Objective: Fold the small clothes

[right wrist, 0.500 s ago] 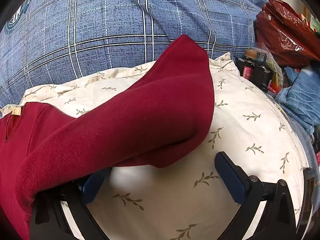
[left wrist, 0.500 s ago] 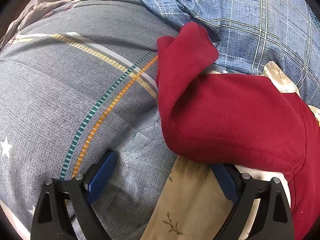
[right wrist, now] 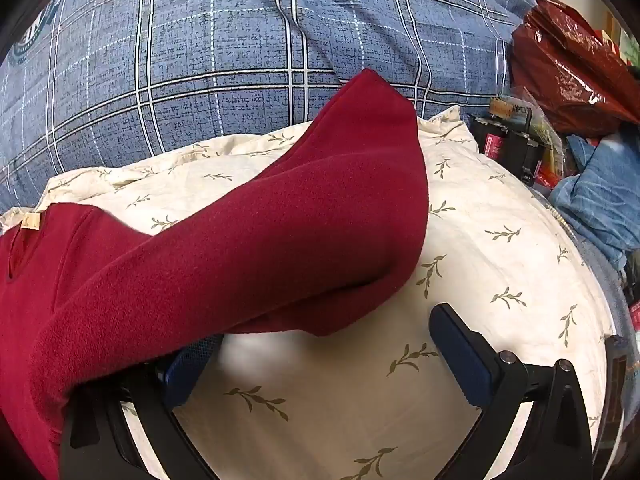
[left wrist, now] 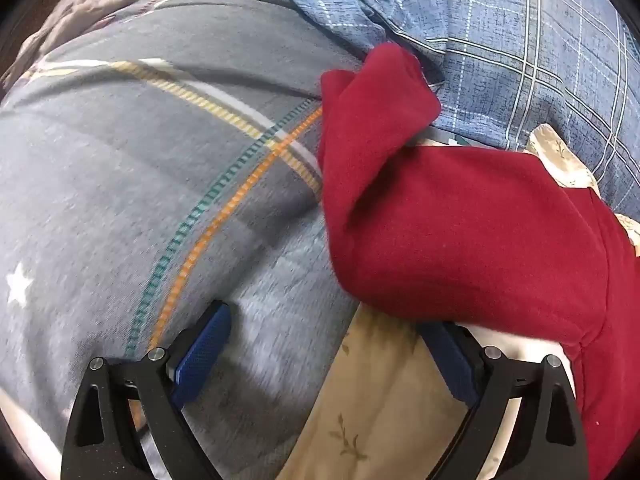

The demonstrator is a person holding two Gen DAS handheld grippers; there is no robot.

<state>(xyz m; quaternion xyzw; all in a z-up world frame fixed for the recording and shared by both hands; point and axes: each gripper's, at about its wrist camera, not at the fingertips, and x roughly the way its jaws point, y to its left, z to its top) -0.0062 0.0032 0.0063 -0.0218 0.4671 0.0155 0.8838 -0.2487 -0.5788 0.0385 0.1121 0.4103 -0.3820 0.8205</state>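
A dark red fleece top [left wrist: 480, 232] lies on a cream leaf-print pillow [left wrist: 380, 408]. One sleeve [left wrist: 372, 120] is bent upward at its left. My left gripper [left wrist: 328, 356] is open at the top's near left corner. Its right pad [left wrist: 452, 360] sits just under the cloth's edge; its left pad [left wrist: 204, 352] is over the grey quilt. In the right wrist view the other sleeve [right wrist: 280, 240] runs across the pillow [right wrist: 500, 280]. My right gripper [right wrist: 324, 360] is open, with red cloth draped over its left finger [right wrist: 188, 372] and its right finger [right wrist: 460, 352] bare.
A grey quilt [left wrist: 140, 180] with orange and green stripes lies left of the pillow. A blue plaid quilt [right wrist: 200, 60] is bunched behind it. At the far right are a red plastic bag [right wrist: 568, 72], dark boxes [right wrist: 508, 136] and blue denim [right wrist: 600, 208].
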